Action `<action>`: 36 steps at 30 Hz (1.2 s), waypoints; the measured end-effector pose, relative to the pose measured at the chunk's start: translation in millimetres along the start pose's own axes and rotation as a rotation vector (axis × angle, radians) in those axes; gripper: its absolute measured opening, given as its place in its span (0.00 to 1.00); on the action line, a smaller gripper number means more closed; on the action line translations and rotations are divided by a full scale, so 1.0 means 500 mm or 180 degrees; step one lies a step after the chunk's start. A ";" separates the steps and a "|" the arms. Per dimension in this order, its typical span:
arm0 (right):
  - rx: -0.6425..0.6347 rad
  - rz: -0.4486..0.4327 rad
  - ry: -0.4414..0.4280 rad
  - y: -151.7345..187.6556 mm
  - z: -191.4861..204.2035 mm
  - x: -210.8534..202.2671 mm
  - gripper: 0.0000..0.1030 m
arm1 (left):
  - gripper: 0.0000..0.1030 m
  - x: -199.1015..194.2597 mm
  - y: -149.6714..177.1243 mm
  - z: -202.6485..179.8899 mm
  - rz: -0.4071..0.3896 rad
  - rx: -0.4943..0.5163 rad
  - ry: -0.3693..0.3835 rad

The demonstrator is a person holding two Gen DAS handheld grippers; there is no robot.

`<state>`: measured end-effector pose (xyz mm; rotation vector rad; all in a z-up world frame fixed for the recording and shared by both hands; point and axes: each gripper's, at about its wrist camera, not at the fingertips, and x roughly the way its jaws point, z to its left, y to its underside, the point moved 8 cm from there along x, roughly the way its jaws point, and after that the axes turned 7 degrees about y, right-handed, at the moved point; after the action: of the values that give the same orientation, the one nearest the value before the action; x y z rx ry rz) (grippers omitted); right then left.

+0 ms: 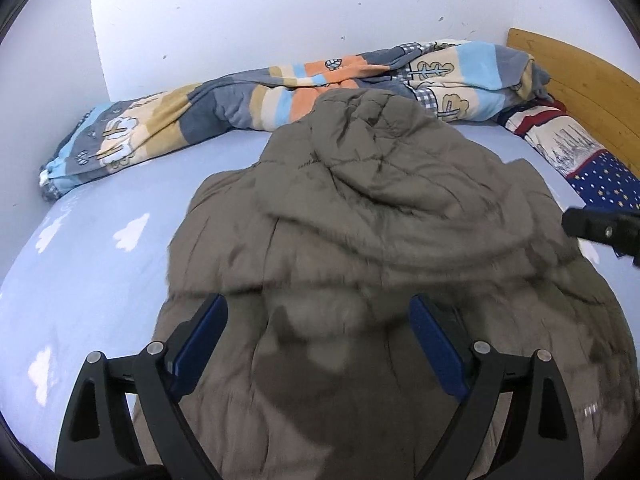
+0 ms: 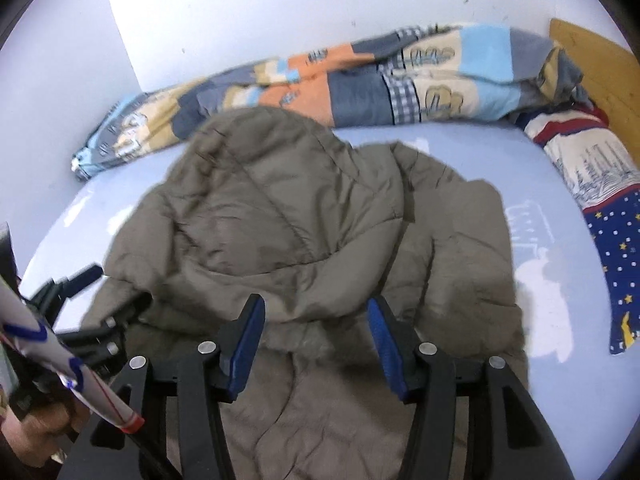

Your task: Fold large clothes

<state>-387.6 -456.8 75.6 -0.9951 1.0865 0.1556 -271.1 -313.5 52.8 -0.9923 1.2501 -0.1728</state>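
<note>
A large olive-brown padded hooded jacket (image 1: 380, 216) lies on the light blue bed sheet, hood pointing toward the far wall. It also shows in the right wrist view (image 2: 288, 220). My left gripper (image 1: 318, 312) is open and hovers over the jacket's lower body, holding nothing. My right gripper (image 2: 316, 312) is open over the jacket just below the hood, empty. The right gripper's finger (image 1: 600, 228) shows at the right edge of the left wrist view. The left gripper (image 2: 76, 280) shows at the left of the right wrist view.
A rolled striped patchwork blanket (image 1: 248, 108) lies along the wall behind the jacket. A navy starred pillow (image 2: 596, 200) lies at the right by a wooden headboard (image 1: 588, 92). The blue sheet (image 1: 88, 264) with white clouds spreads left of the jacket.
</note>
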 end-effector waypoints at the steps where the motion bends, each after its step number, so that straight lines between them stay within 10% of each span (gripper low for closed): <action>1: 0.0006 -0.0014 -0.0011 0.004 0.003 -0.013 0.61 | 0.89 -0.017 0.010 -0.002 -0.0009 0.0002 -0.0004; 15: -0.0002 0.0044 -0.0032 0.246 0.065 -0.193 0.65 | 0.89 -0.209 0.186 -0.011 -0.0141 0.0044 -0.0128; 36: 0.0307 0.0538 0.0376 0.501 -0.005 -0.187 0.68 | 0.89 -0.191 0.419 0.050 0.0482 -0.0308 -0.0325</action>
<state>-574.7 -281.6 -0.1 -0.8342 1.2750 0.1816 -366.2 -118.3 -27.5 -0.9727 1.2432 0.0561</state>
